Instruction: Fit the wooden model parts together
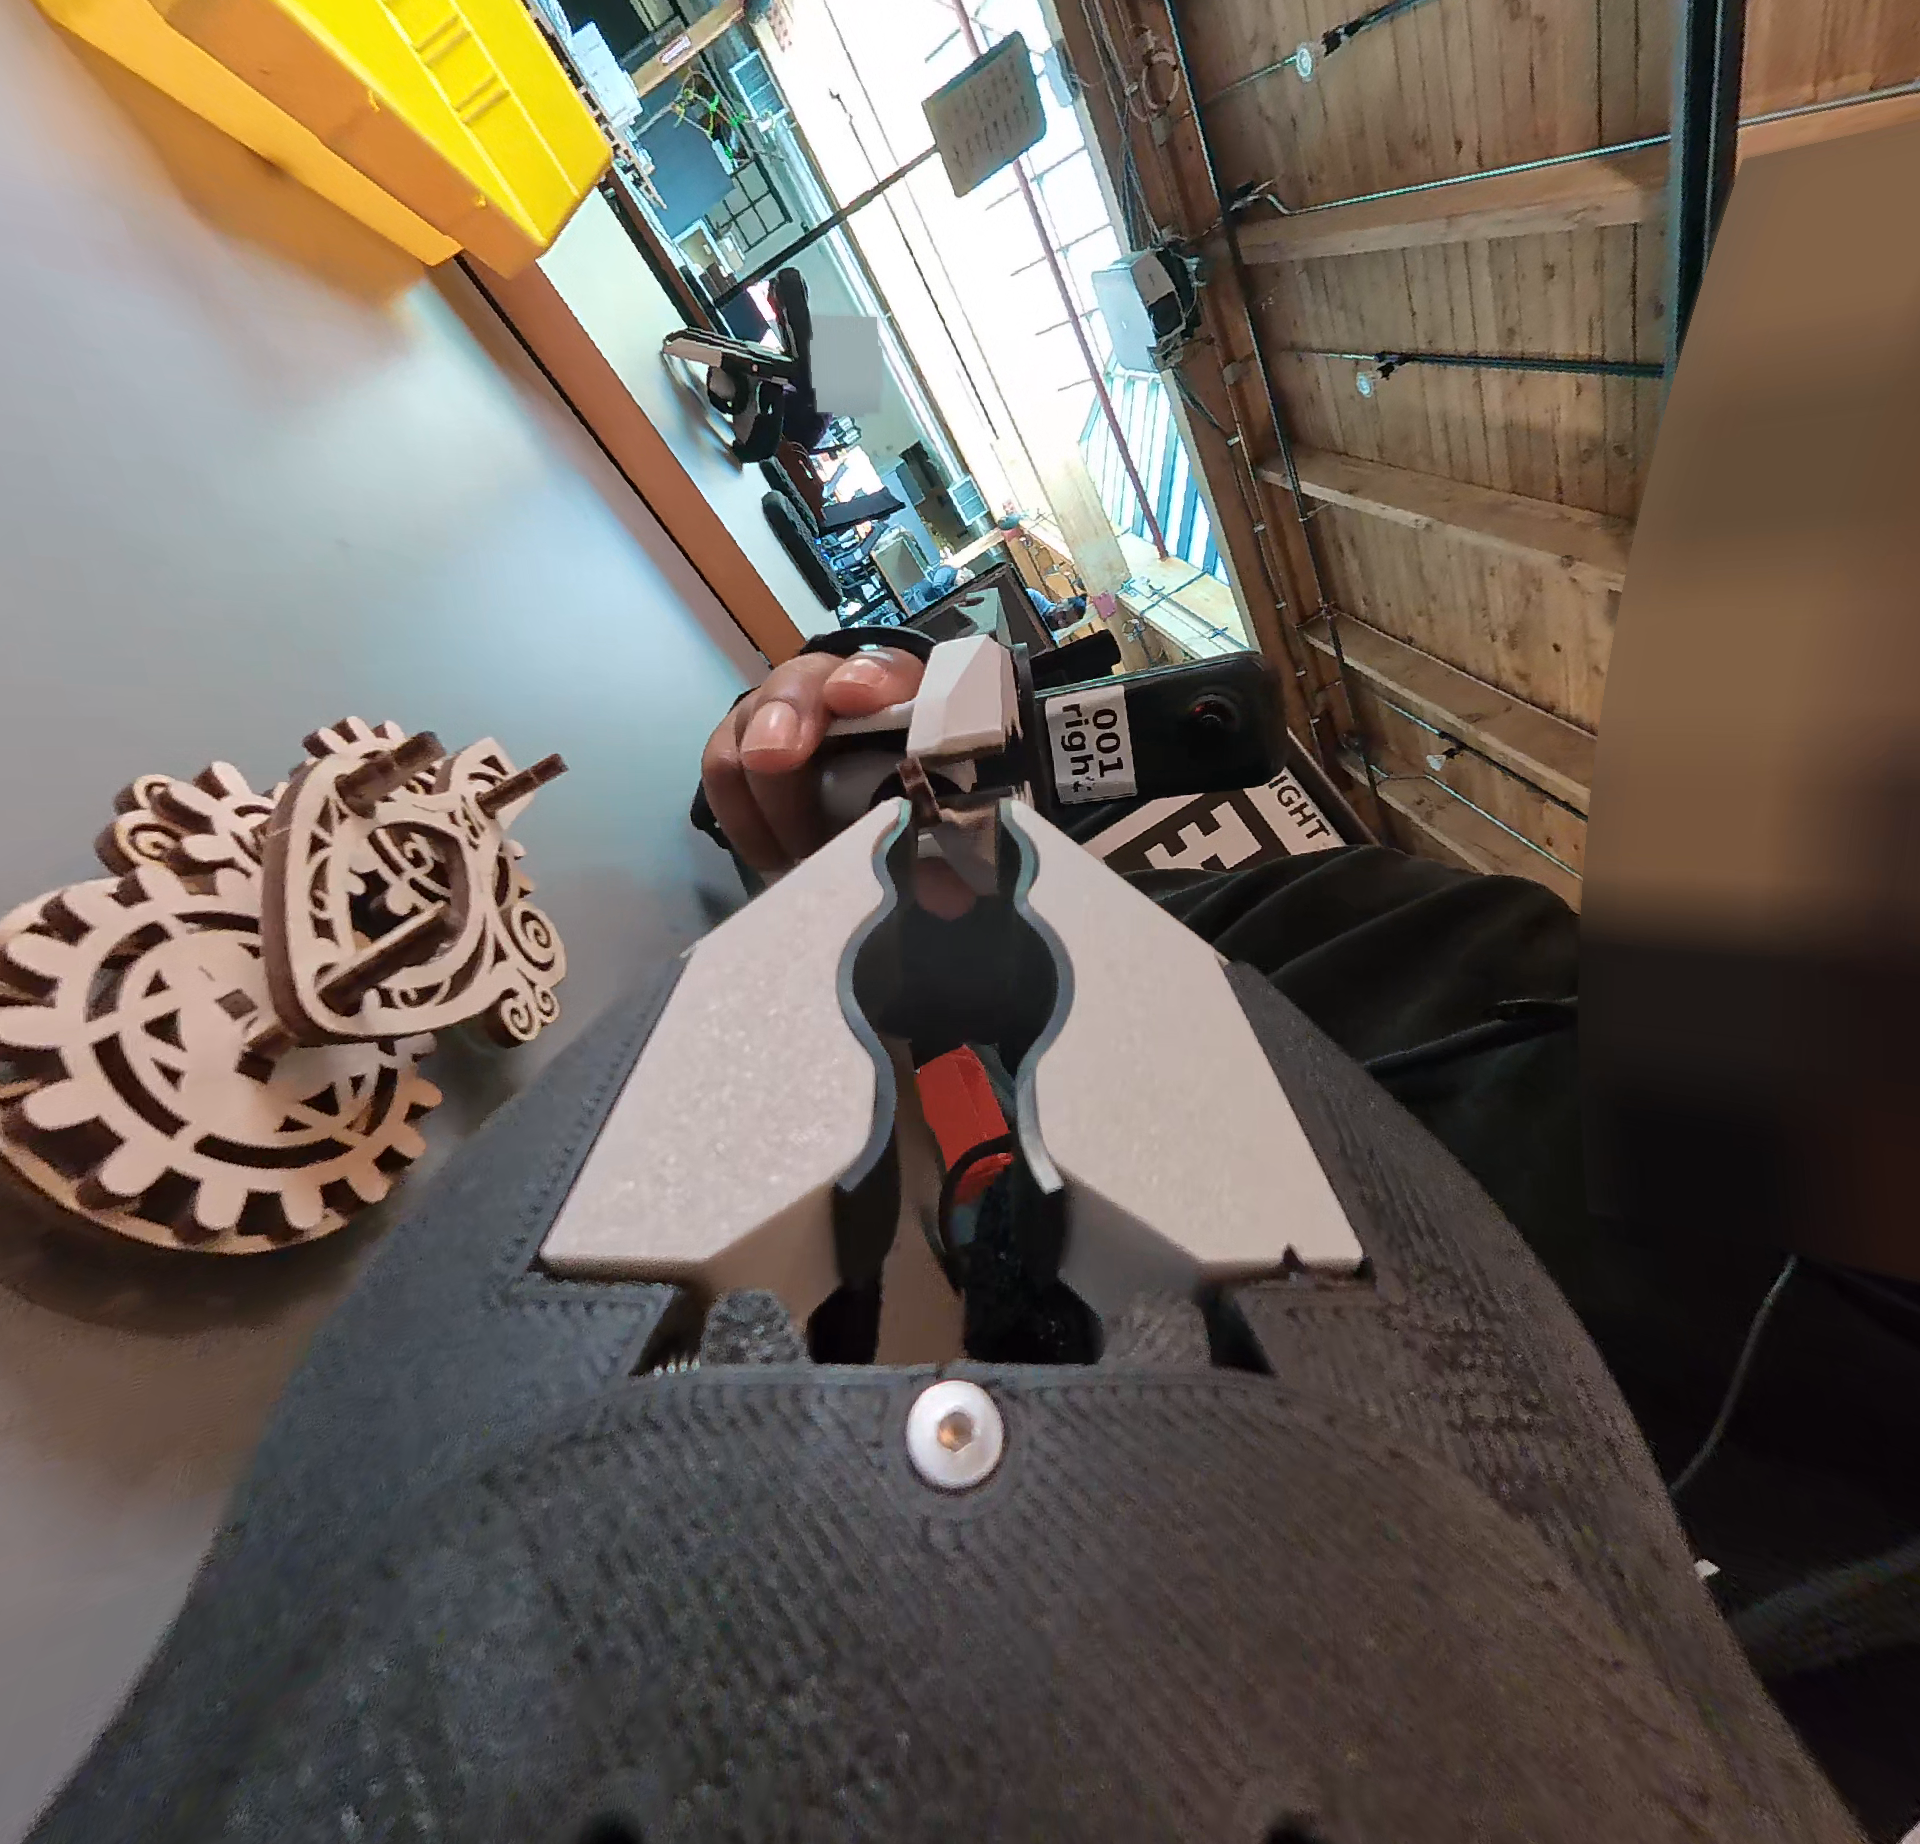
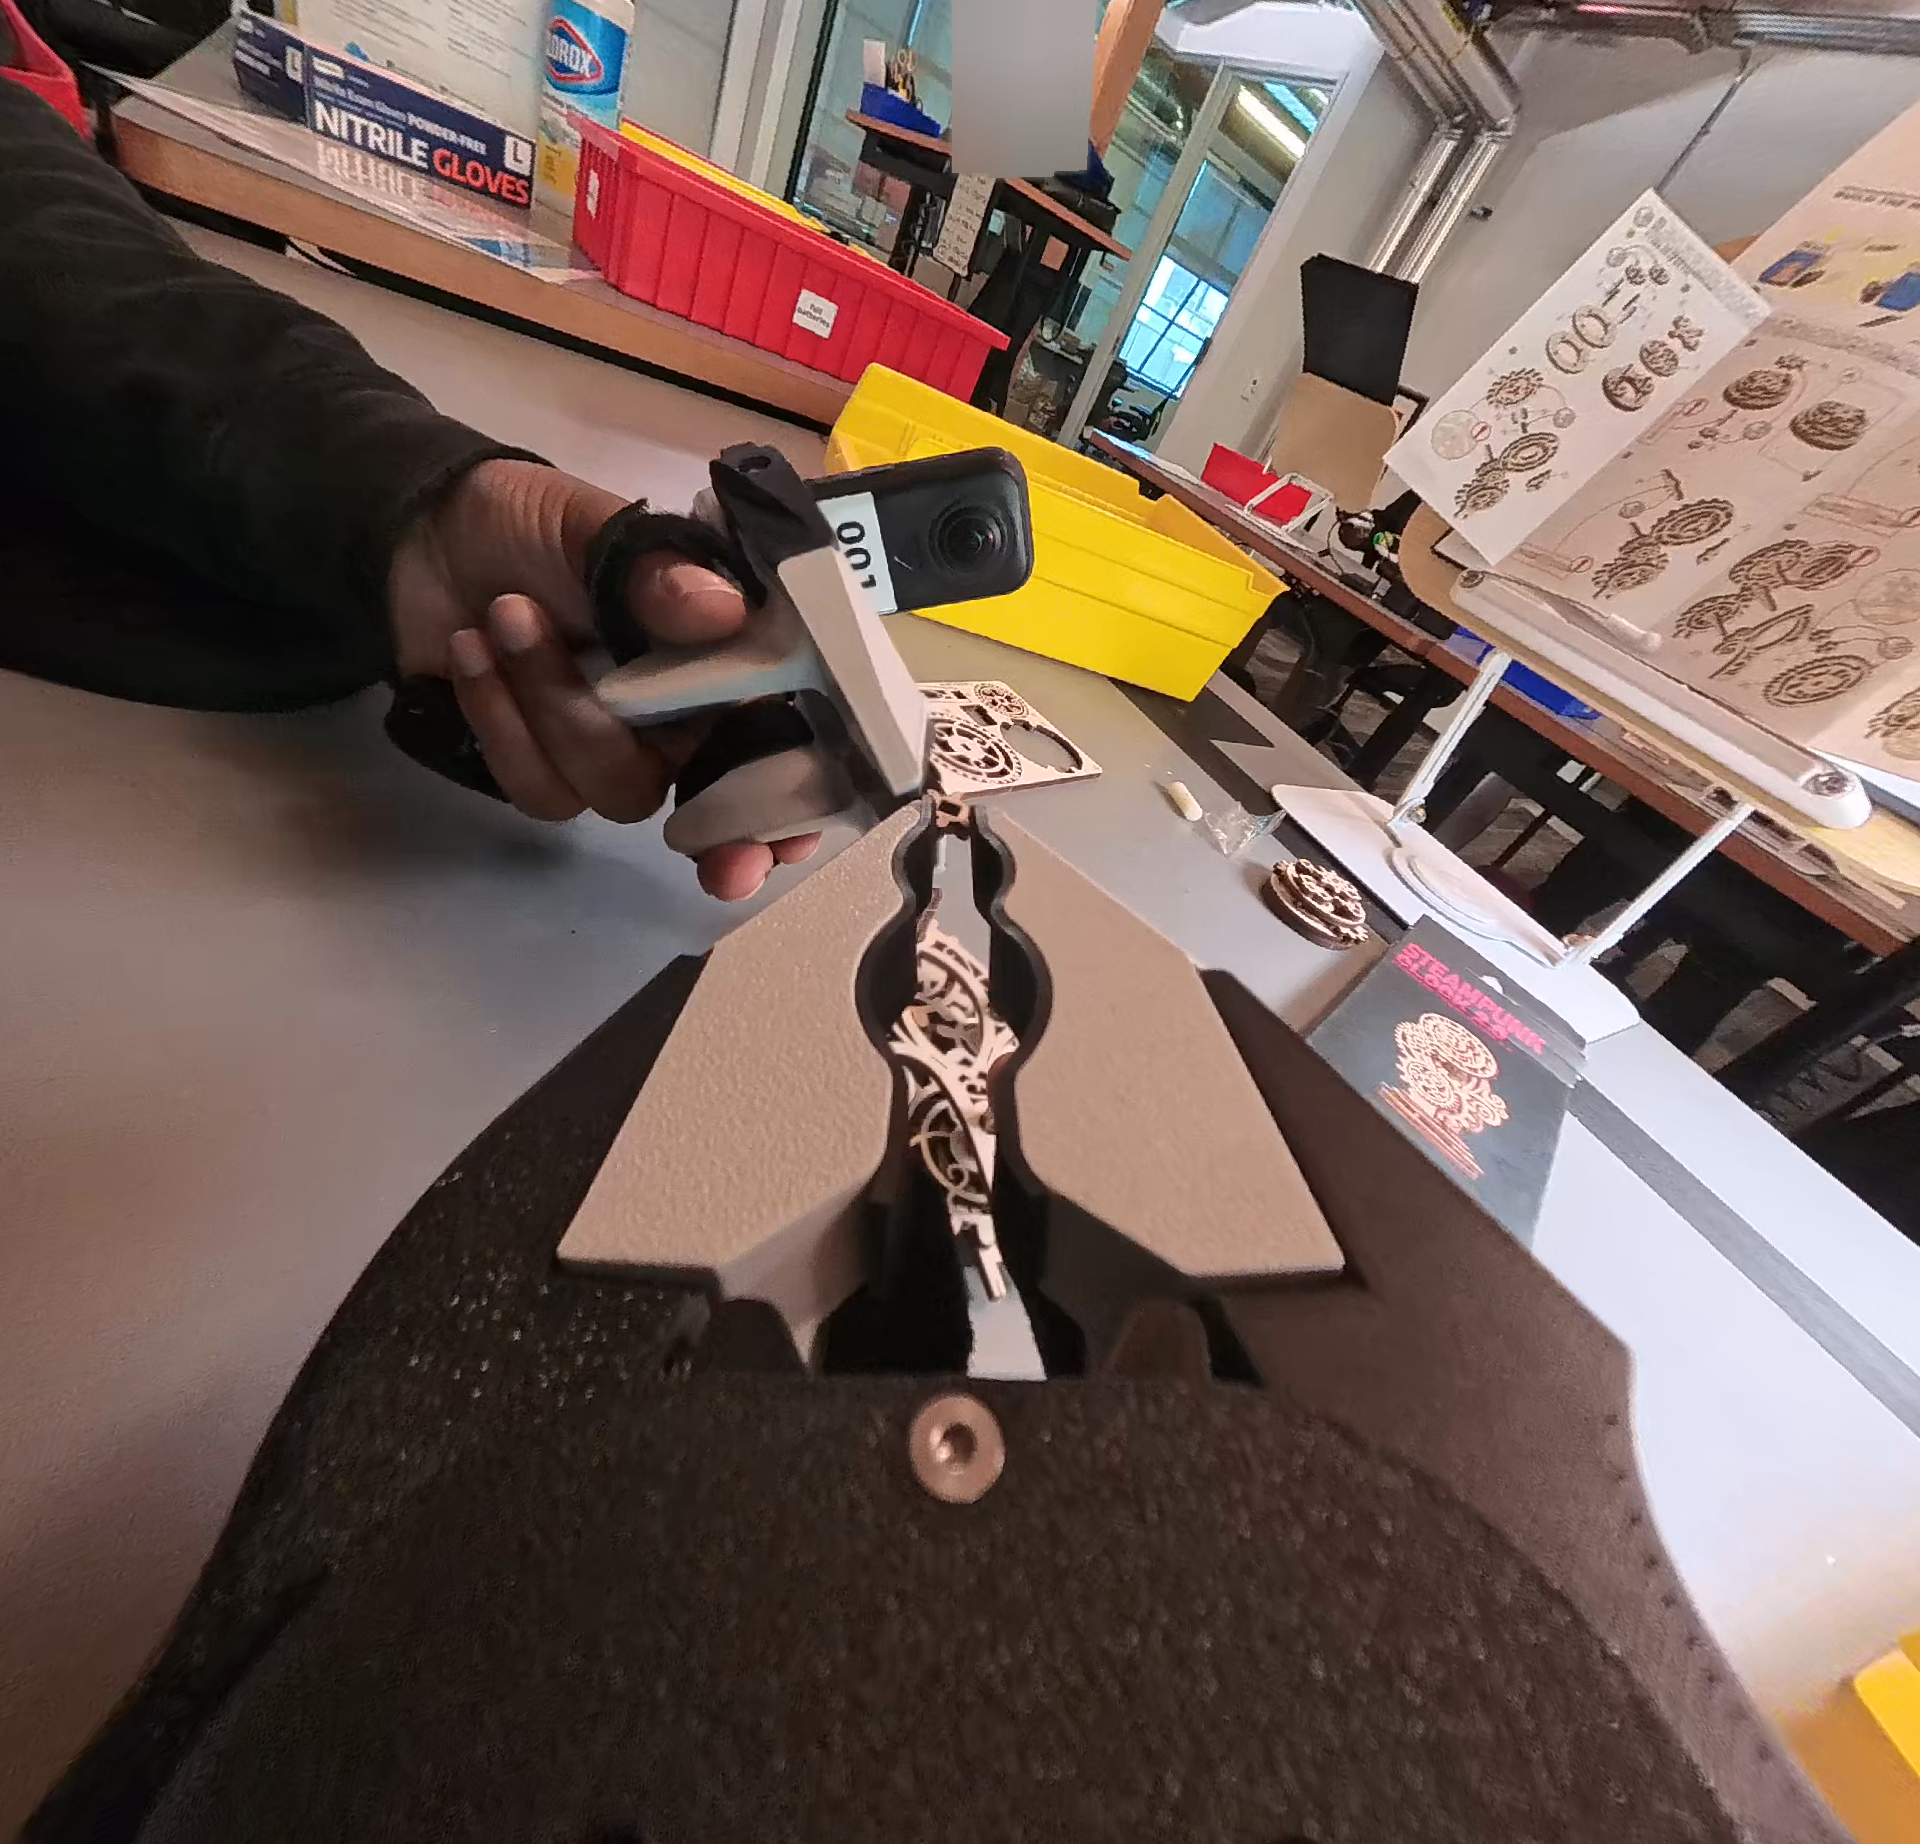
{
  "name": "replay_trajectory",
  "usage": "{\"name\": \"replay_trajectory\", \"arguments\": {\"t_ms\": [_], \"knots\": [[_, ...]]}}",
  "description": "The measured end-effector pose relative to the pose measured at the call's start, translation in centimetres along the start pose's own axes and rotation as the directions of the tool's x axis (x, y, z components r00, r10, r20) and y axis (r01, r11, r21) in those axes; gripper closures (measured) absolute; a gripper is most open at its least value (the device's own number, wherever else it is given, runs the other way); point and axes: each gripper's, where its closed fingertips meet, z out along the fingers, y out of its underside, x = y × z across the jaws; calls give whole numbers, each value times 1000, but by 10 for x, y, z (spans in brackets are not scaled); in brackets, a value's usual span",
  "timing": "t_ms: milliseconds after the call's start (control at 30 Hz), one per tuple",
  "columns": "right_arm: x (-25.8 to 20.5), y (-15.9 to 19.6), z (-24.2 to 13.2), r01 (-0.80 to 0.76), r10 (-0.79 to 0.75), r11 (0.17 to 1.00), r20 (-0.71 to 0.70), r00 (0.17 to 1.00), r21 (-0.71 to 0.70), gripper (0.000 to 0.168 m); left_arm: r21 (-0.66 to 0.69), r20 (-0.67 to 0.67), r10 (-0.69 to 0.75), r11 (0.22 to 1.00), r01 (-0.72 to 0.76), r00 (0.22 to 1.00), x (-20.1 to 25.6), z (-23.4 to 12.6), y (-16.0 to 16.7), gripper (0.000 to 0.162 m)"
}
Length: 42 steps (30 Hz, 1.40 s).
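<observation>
My left gripper [image 1: 940,818] is shut on a small dark wooden part [image 1: 923,795] at its fingertips. My right gripper [image 2: 951,820] is shut on a small wooden part [image 2: 949,810] at its fingertips. The two grippers meet tip to tip above the table. I cannot tell whether they hold one piece or two joined ones. The right gripper's grey fingers [image 1: 961,703] show just beyond mine in the left wrist view. The left gripper's fingers [image 2: 852,682] show in the right wrist view. A built wooden gear model [image 1: 239,994] lies on the grey table [image 1: 312,547], left of the left gripper.
A laser-cut wooden sheet [image 2: 1023,745] lies under the grippers. A small gear stack [image 2: 1314,901], a plastic bag with a white pin [image 2: 1210,812] and a dark package [image 2: 1455,1077] lie to the right. An instruction booklet on a white stand [image 2: 1714,506] and a yellow bin [image 2: 1070,568] stand behind. The grippers are tip to tip, or close to it.
</observation>
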Motion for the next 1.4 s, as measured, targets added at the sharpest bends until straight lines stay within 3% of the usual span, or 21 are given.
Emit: {"name": "replay_trajectory", "arguments": {"t_ms": [1400], "knots": [[0,5,1,59,-59,998,-8,998,-20,164,-7,81,89,996,-89,993,-7,-6,-4,156]]}}
